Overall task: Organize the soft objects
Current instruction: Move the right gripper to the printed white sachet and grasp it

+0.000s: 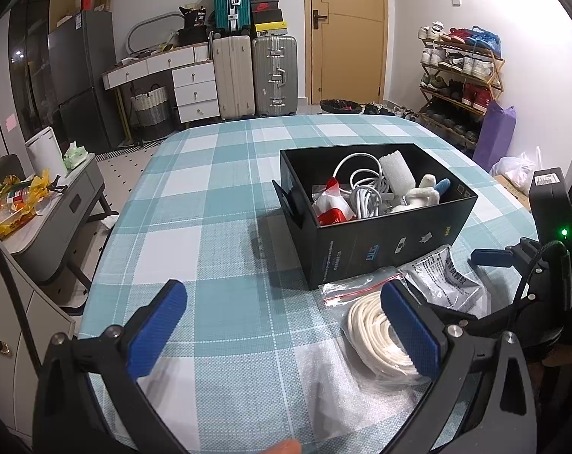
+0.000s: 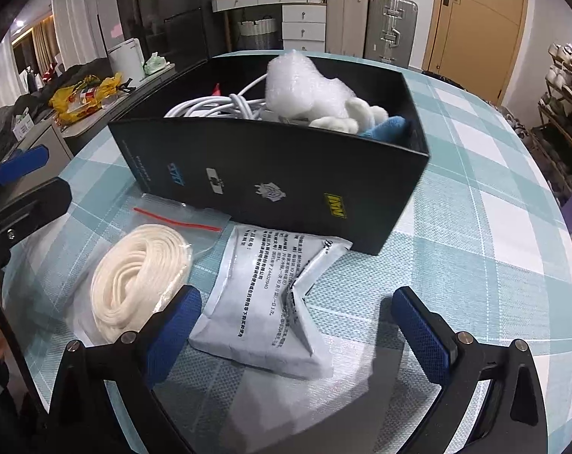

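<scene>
A black box stands on the checked tablecloth; it holds white cables, a red and white packet, a foam roll and a white and blue plush toy. In front of the box lie a bagged coil of white cord and a silver printed pouch. My left gripper is open over bare cloth, its right finger above the coil. My right gripper is open, straddling the near end of the pouch.
The table's left edge drops to a grey side table with yellow bags. Suitcases, a white drawer unit and a door stand behind. A shoe rack lines the right wall. Bubble wrap lies under the coil.
</scene>
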`<state>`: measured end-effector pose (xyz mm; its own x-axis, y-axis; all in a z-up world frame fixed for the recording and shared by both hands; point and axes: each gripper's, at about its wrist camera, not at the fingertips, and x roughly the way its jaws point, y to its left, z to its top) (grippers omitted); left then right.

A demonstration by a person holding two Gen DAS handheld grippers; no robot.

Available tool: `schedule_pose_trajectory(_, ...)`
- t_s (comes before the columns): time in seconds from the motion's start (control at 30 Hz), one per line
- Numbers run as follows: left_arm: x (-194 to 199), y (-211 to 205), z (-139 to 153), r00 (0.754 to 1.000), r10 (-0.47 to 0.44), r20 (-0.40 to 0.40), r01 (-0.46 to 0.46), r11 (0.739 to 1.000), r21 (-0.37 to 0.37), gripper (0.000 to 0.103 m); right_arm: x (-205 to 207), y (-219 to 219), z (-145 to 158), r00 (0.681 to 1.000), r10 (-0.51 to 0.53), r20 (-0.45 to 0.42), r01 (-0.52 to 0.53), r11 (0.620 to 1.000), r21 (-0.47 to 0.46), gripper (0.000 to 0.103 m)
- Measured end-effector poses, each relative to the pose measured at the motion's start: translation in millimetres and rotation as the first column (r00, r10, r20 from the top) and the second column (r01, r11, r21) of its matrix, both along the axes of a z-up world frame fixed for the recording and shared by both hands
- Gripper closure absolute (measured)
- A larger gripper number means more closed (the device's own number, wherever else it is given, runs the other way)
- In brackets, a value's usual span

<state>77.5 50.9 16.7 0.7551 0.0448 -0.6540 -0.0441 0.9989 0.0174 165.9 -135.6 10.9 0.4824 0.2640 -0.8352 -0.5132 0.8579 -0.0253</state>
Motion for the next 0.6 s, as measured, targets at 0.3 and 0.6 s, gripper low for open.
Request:
schedule_pose_trajectory(0.3, 0.6, -2.6, -2.2, 1.000, -0.009, -0.012, 0.009, 1.000, 0.007, 0.000, -4.4, -5.2, 2.9, 0.999, 0.037, 0.019, -0.037, 0.999, 0.016, 0.016)
schedule_pose_trajectory(0.6, -0.2, -9.3, -3.5, 1.000, -0.023, -0.019, 0.023, 1.000, 0.017, 0.000, -14.2, -3.1, 9.7, 0.993, 0.117, 0.025, -0.117, 0.993, 0.028, 0.053)
